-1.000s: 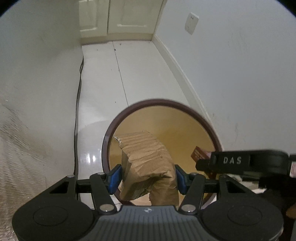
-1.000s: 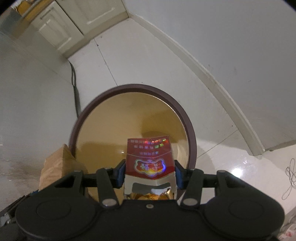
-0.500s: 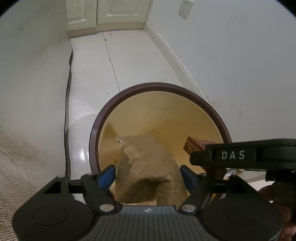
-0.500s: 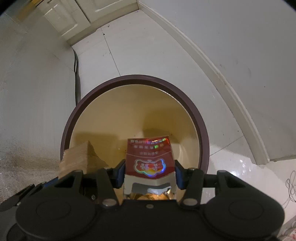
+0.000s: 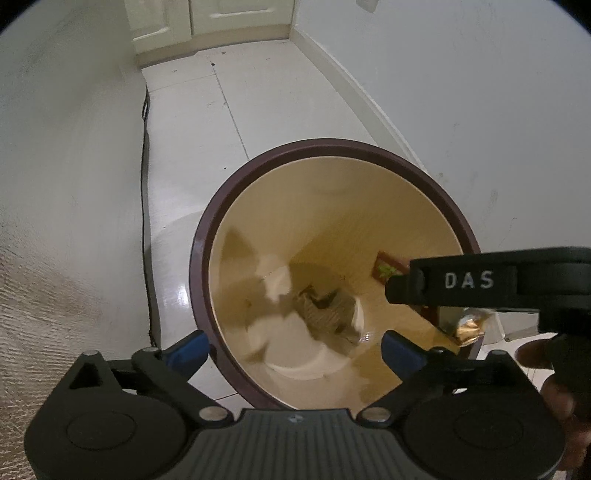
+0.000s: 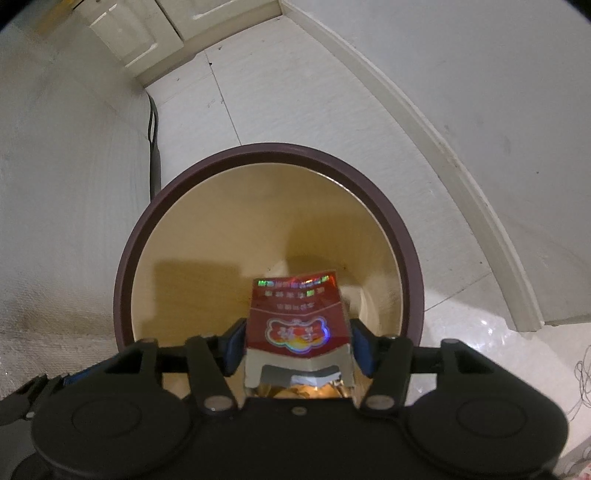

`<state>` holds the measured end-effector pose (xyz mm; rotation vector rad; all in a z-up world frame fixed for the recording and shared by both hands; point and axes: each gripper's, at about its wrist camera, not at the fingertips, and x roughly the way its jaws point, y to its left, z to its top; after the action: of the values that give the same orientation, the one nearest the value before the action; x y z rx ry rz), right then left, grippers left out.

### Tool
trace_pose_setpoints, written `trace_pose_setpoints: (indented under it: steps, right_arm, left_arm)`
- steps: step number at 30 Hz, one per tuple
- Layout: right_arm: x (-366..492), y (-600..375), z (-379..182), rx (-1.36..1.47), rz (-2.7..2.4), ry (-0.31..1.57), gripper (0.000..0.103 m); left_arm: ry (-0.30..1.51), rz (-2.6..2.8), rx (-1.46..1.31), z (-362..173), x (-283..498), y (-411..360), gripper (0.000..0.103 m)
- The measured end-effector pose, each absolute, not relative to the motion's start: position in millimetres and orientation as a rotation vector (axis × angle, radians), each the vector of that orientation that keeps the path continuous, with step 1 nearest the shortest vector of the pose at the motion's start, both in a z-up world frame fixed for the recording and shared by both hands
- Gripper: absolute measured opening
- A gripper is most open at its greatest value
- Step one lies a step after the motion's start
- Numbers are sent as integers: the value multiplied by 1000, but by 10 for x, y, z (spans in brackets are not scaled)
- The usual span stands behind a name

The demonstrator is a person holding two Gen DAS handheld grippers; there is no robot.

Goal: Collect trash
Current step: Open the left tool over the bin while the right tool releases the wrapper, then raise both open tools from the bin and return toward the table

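A round trash bin with a dark maroon rim point(image 5: 201, 251) and tan inside stands on the white floor; it also shows in the right wrist view point(image 6: 125, 266). My left gripper point(image 5: 293, 349) is open and empty over the bin's near rim. A crumpled brown cardboard piece point(image 5: 325, 314) lies blurred at the bin's bottom. My right gripper point(image 6: 297, 343) is shut on a red cigarette pack point(image 6: 295, 321) held above the bin's opening. The right gripper also shows from the side in the left wrist view point(image 5: 480, 284).
White walls close in on both sides. A black cable point(image 5: 144, 221) runs along the floor by the left wall. Cream cabinet doors point(image 5: 207, 18) stand at the far end. A thin wire tangle point(image 6: 581, 373) lies on the floor at right.
My left gripper opened and let go of the cardboard piece, which dropped to the bin's bottom. Both grippers moved further over the bin. The right one still holds the pack.
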<state>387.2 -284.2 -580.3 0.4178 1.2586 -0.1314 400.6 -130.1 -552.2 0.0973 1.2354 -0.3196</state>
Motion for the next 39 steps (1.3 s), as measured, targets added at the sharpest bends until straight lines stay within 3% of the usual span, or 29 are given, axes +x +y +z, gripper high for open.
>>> trace_pose_setpoints:
  steps: [6, 24, 39]
  right_arm:
    - [3845, -2839, -5745, 369, -123, 1258, 80]
    - [3660, -2935, -5560, 215, -133, 1247, 103]
    - [3370, -2911, -5135, 125, -121, 1262, 103]
  left_arm:
    - [1244, -293, 103, -5535, 4023, -1257, 103]
    - [1267, -206, 90, -5383, 3924, -1059, 103]
    - [1254, -125, 100, -4851, 3636, -869, 103]
